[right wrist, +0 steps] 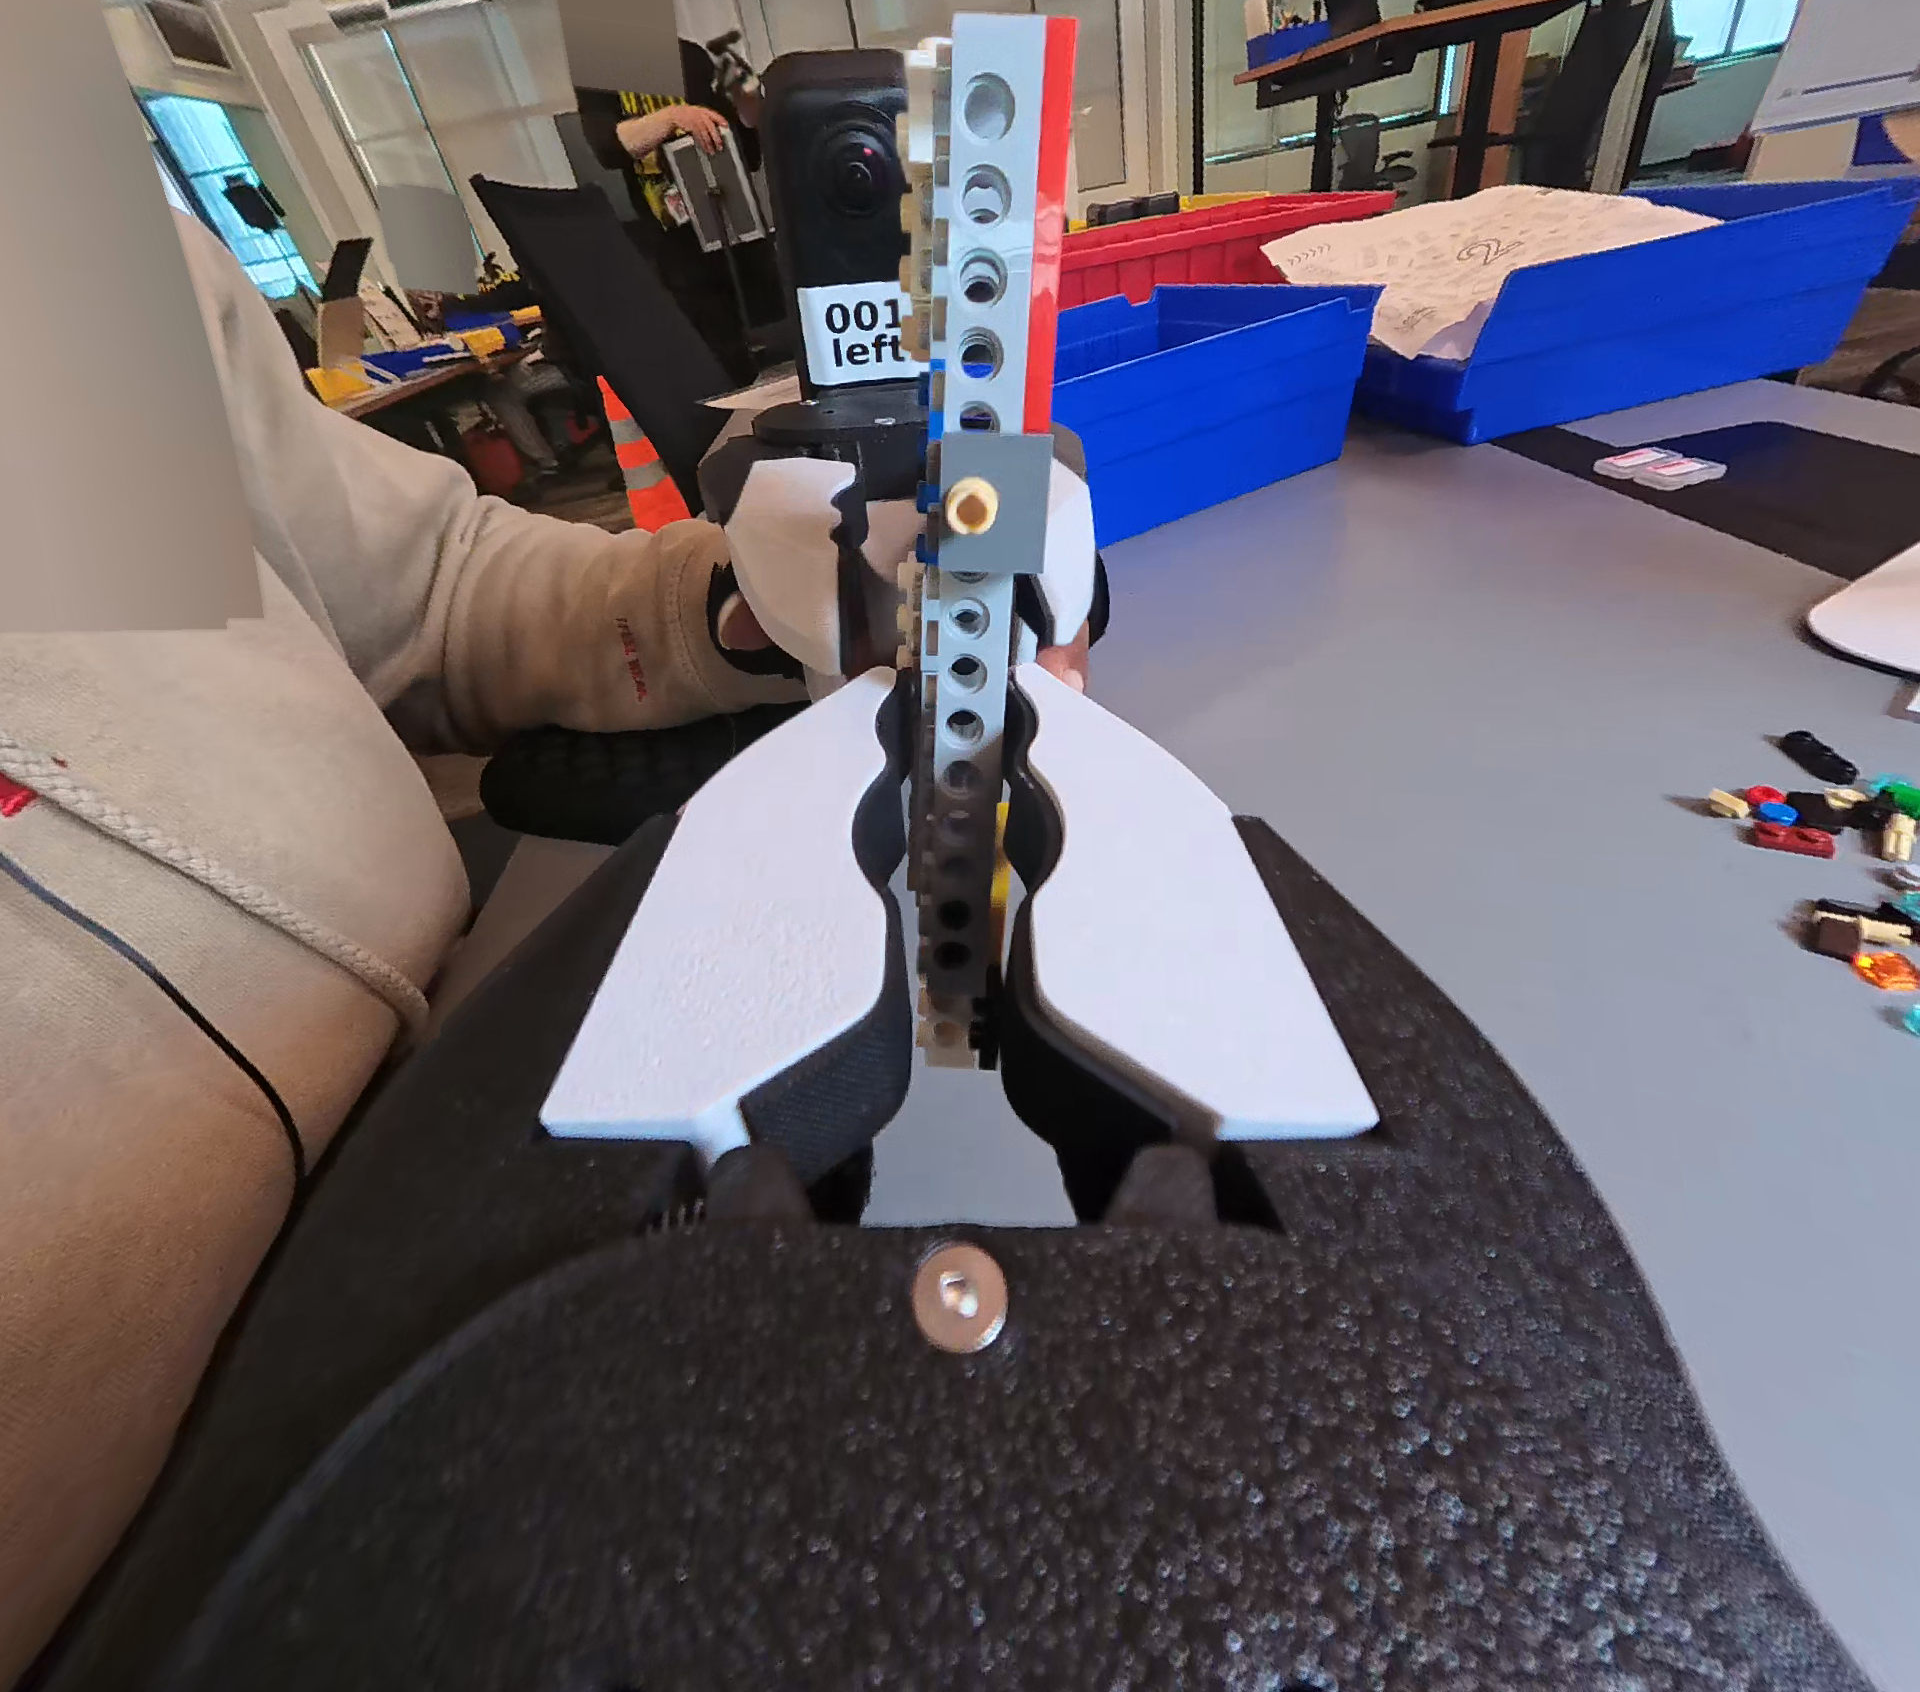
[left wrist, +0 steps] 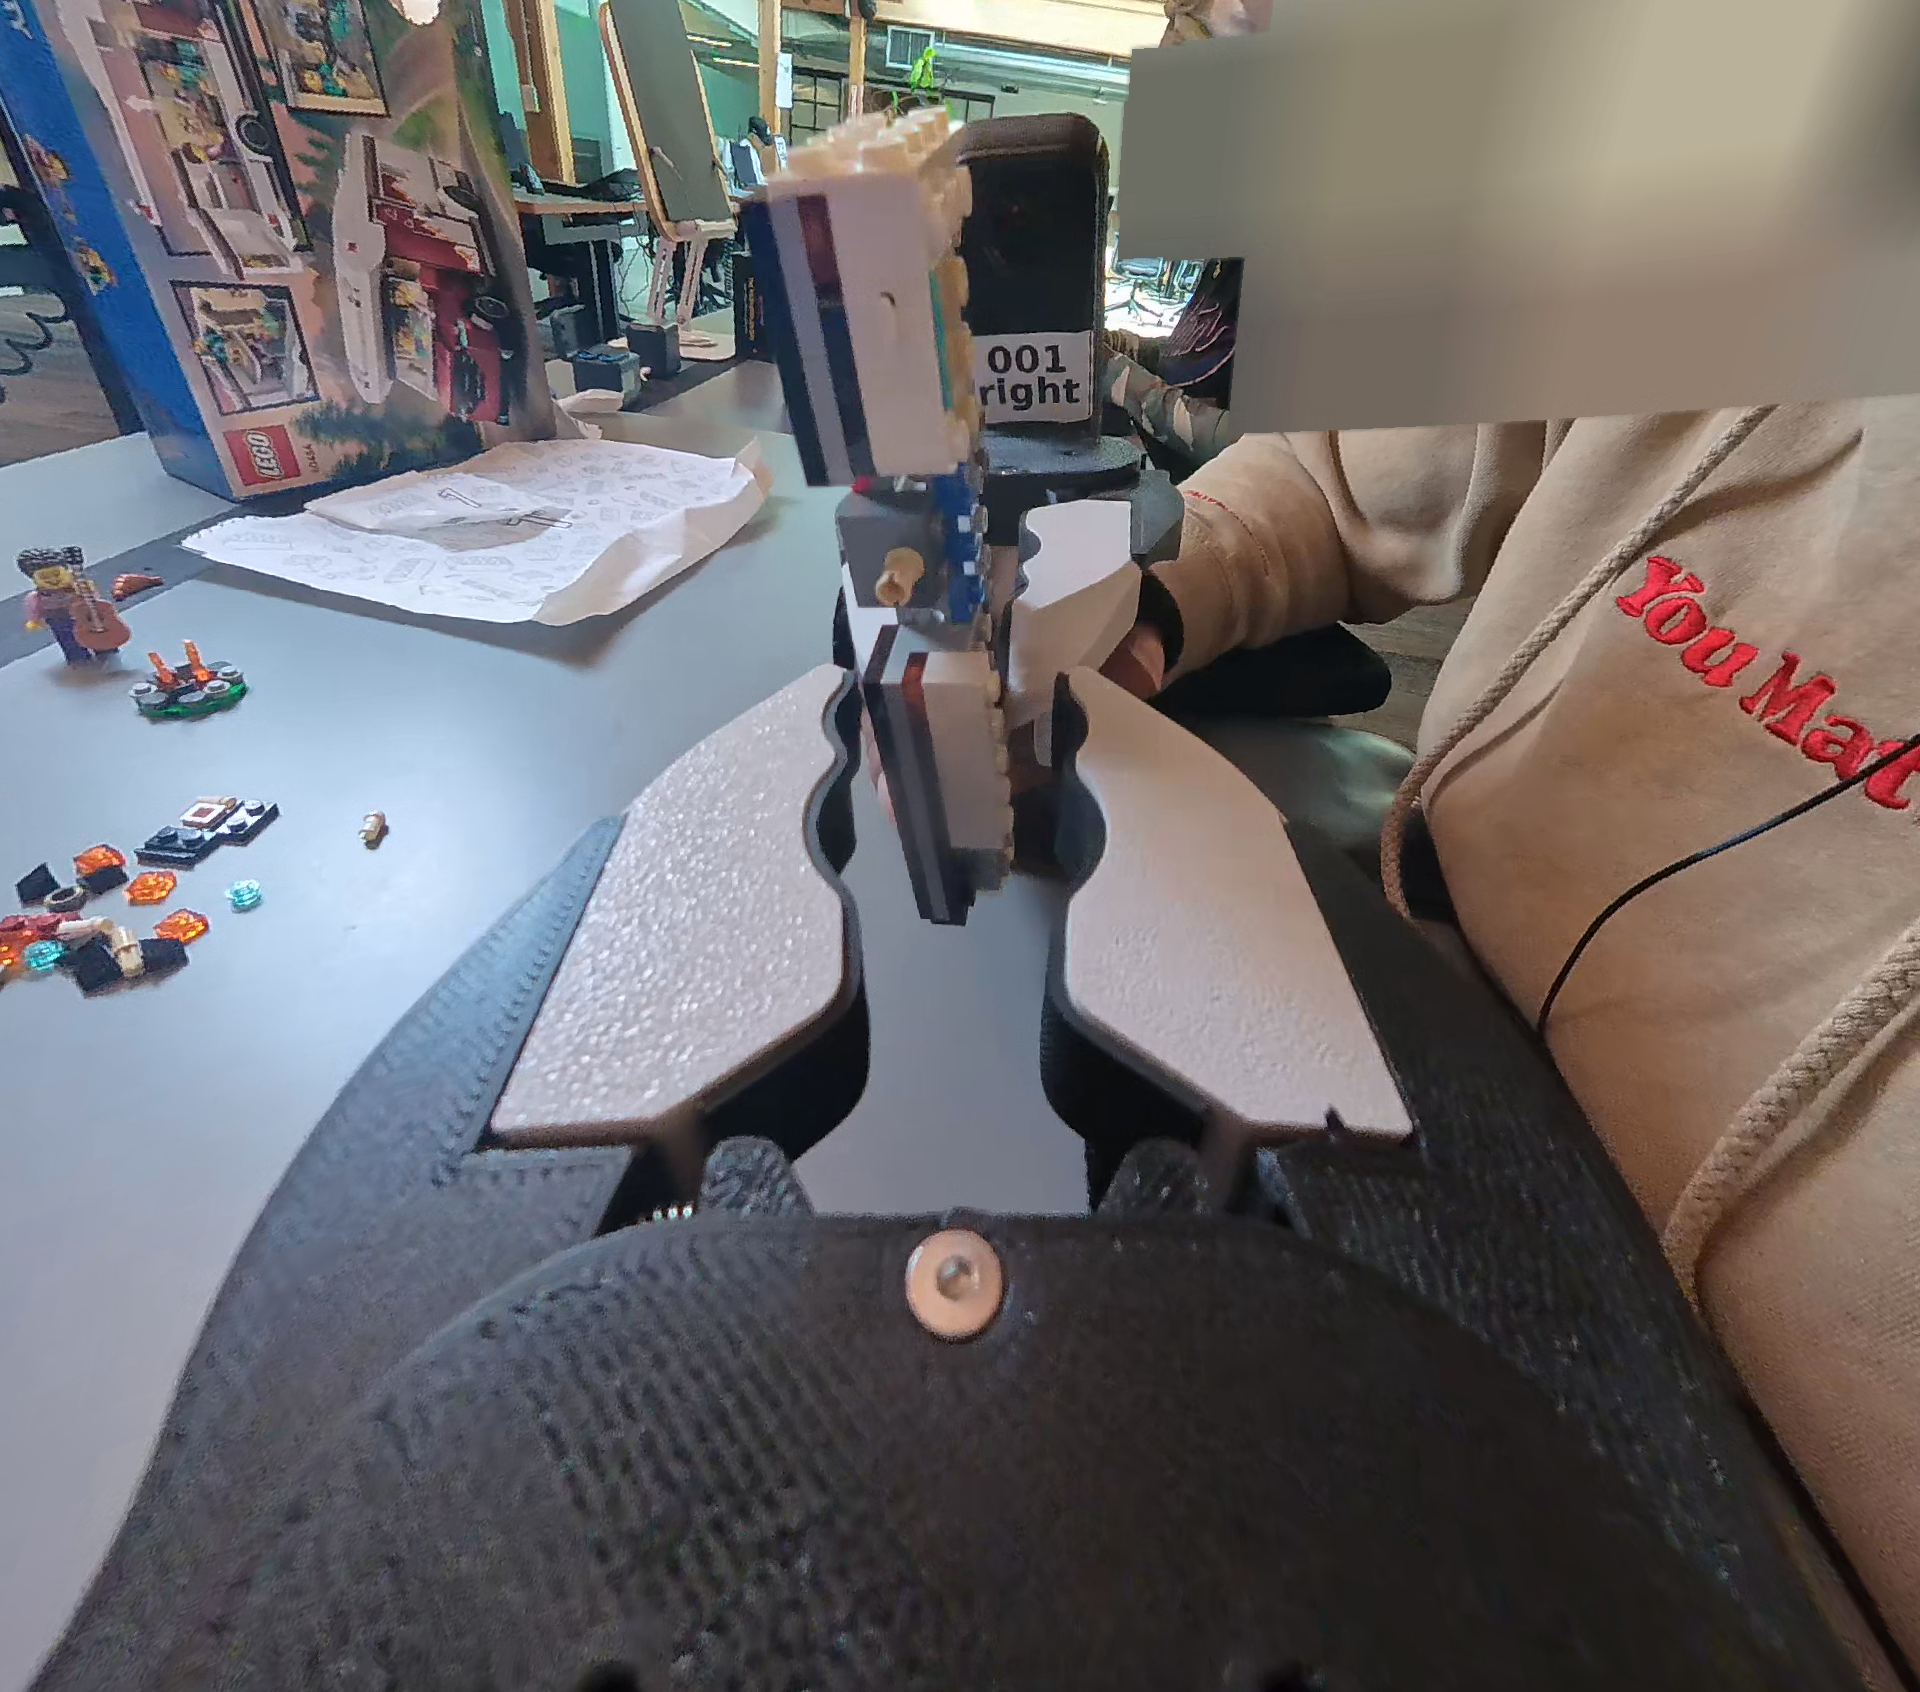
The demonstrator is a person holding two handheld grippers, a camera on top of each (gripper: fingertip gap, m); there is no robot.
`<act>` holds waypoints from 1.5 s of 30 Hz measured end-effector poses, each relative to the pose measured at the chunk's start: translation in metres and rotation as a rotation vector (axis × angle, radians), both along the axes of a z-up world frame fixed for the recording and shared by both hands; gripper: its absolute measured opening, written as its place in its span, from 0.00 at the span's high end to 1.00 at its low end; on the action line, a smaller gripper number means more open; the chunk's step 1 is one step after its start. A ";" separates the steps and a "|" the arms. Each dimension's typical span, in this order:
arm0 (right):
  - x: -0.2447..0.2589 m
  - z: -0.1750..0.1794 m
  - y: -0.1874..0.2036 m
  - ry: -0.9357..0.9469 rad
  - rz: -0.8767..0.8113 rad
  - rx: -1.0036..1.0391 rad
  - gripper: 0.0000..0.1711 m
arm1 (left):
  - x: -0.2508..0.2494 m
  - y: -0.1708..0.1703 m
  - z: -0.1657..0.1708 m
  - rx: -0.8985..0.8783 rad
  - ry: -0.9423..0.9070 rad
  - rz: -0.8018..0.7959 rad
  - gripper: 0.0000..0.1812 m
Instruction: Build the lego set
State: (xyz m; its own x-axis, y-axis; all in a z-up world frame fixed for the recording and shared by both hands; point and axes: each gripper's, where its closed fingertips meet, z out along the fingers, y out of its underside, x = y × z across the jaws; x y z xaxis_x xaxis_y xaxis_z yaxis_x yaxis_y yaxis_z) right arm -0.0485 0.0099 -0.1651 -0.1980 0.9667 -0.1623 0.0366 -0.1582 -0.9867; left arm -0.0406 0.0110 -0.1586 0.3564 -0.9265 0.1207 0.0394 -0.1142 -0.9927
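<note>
A long lego assembly (left wrist: pixel 883 333) stands upright over the grey table (left wrist: pixel 416 1071), with white, grey, dark blue and red layers, a grey block and a tan pin (left wrist: pixel 896 586). My left gripper (left wrist: pixel 956 707) is shut on its lower end. In the right wrist view the assembly (right wrist: pixel 987 240) shows a grey beam with holes and a red strip. My right gripper (right wrist: pixel 961 686) is shut on its lower part. The two grippers face each other; the right one's white finger (left wrist: pixel 1070 582) and the left one's white fingers (right wrist: pixel 790 541) show behind the assembly.
A lego box (left wrist: pixel 291 240) and crumpled paper bag (left wrist: pixel 499 541) stand at the back left, with a minifigure (left wrist: pixel 68 603), campfire piece (left wrist: pixel 187 686) and loose pieces (left wrist: pixel 125 894). More loose pieces (right wrist: pixel 1839 821), blue bins (right wrist: pixel 1205 385) and a red bin (right wrist: pixel 1195 240) show to the right. A person's beige hoodie (left wrist: pixel 1662 915) is close. The grippers are tip to tip, or close to it. Both grippers' tips are roughly 35 cm from the minifigure (left wrist: pixel 68 603).
</note>
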 end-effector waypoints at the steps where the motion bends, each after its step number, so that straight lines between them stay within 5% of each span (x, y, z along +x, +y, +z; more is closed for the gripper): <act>1: 0.000 0.000 -0.002 0.001 0.007 0.007 0.91 | 0.001 0.000 -0.002 -0.002 0.008 -0.002 0.81; 13: 0.002 0.001 0.006 -0.001 0.016 -0.060 0.88 | 0.003 0.001 -0.007 -0.063 0.016 -0.006 0.87; 33: 0.003 0.003 -0.002 0.009 0.037 0.050 0.91 | 0.010 -0.004 -0.014 -0.107 0.035 -0.044 0.82; 45: 0.000 0.007 -0.010 -0.019 0.027 0.196 0.90 | 0.015 -0.010 -0.016 -0.037 0.061 -0.064 0.87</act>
State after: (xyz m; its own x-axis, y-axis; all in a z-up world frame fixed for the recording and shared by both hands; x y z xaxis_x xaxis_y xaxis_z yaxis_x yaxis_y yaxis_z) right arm -0.0482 -0.0002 -0.1580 -0.2230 0.9745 0.0248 0.0573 0.0385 -0.9976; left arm -0.0258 0.0009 -0.1744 0.3044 -0.9429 0.1351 -0.0298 -0.1512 -0.9881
